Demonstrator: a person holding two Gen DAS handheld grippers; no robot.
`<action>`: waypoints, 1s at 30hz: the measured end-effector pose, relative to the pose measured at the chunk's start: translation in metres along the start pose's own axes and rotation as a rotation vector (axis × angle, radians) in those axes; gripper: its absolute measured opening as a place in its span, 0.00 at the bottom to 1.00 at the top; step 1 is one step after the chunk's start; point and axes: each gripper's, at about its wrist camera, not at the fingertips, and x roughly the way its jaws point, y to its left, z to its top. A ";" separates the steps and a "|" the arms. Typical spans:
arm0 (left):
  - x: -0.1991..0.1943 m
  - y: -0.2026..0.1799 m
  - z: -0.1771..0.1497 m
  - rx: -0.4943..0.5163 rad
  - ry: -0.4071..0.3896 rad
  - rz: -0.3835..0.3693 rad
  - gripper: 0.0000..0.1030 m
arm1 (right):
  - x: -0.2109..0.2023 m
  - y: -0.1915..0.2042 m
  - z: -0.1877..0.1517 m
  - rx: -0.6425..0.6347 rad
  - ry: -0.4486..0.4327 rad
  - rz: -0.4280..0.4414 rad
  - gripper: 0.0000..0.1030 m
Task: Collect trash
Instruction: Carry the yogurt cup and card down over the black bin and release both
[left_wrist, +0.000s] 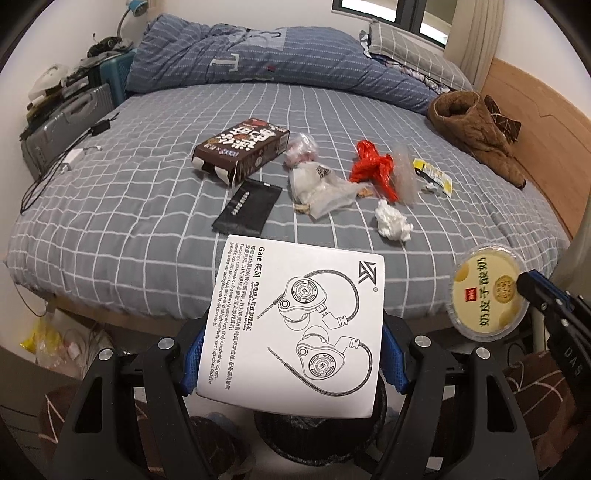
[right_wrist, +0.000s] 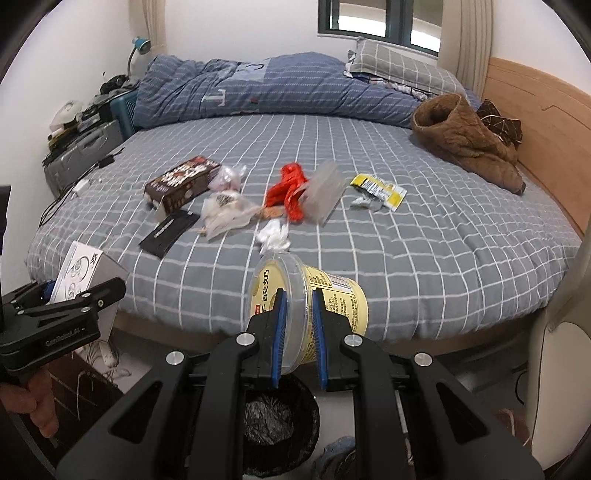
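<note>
Now, left to right. Left gripper (left_wrist: 291, 354): clamped across a white box (left_wrist: 295, 328), blue pads pressing its two side edges, printed earphone face turned up toward the camera. Held flat and low over the bin (left_wrist: 314, 439), probably so a simple release drops it straight in. Seen too from the right wrist, box (right_wrist: 79, 275) jutting from the black jaws, a hand (right_wrist: 37, 402) gripping the handle beneath.

Further on, spread over the bed (left_wrist: 110, 221) and not yet picked up: brown carton (left_wrist: 242, 149) lying on its side, black pouch (left_wrist: 247, 210) just in front of it, pink wrapper (left_wrist: 303, 147) and clear bag (left_wrist: 321, 188) touching each other, red bag (left_wrist: 373, 166) beside a cloudy plastic sleeve (left_wrist: 404, 173), white tissue (left_wrist: 393, 221) nearest the edge, yellow packet (left_wrist: 434, 175) farthest right. Brown coat (left_wrist: 476, 129) by the headboard, likely not trash.

Right gripper (right_wrist: 299, 339): nearly closed, pinching the rim wall of a yellow cup (right_wrist: 332, 302), one pad inside the clear lid end, one outside. Cup carried sideways, lid toward the left; a rim pinch suits a round tub too broad to span. Positioned above the black-lined bin (right_wrist: 273, 417), directly below the fingers.

Both loads over the bin, so dropping appears next: opening each gripper in turn. Risk: box catching the bin rim if tilted.
</note>
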 end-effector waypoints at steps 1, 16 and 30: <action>-0.001 0.000 -0.003 0.001 0.004 0.000 0.69 | -0.002 0.003 -0.003 -0.008 0.003 0.001 0.13; 0.004 0.007 -0.045 -0.013 0.090 0.016 0.69 | 0.005 0.016 -0.042 -0.011 0.086 0.012 0.13; 0.069 0.019 -0.072 0.001 0.200 0.010 0.69 | 0.069 0.020 -0.078 -0.021 0.217 0.031 0.13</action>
